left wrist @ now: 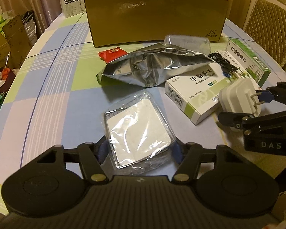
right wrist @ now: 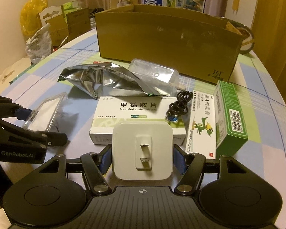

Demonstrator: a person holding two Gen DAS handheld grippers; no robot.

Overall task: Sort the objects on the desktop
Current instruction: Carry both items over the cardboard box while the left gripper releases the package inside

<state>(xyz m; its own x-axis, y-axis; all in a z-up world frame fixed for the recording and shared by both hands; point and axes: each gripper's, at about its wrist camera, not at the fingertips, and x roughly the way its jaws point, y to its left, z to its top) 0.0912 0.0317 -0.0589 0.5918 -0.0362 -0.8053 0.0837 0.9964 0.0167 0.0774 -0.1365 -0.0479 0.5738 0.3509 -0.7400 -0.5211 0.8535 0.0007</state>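
A: Grip status?

B: My left gripper [left wrist: 140, 148] is clamped on the clear plastic packet [left wrist: 138, 132] with a white pad sealed inside. My right gripper [right wrist: 143, 159] is clamped on the white charger [right wrist: 142, 149], prongs facing the camera.

A: Box?

B: The cardboard box [right wrist: 167, 43] stands at the back of the table [left wrist: 47, 99], open on top. I can't see its inside. The foil bag [left wrist: 148, 67] and medicine boxes [right wrist: 137, 114] lie in front.

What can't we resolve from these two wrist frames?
- Cardboard box interior: both views, its front wall hides it.
- Red packet: the foil bag covers most of it in the right view.
- Clear case contents: blurred, glare.
- Cable plug end: too small.
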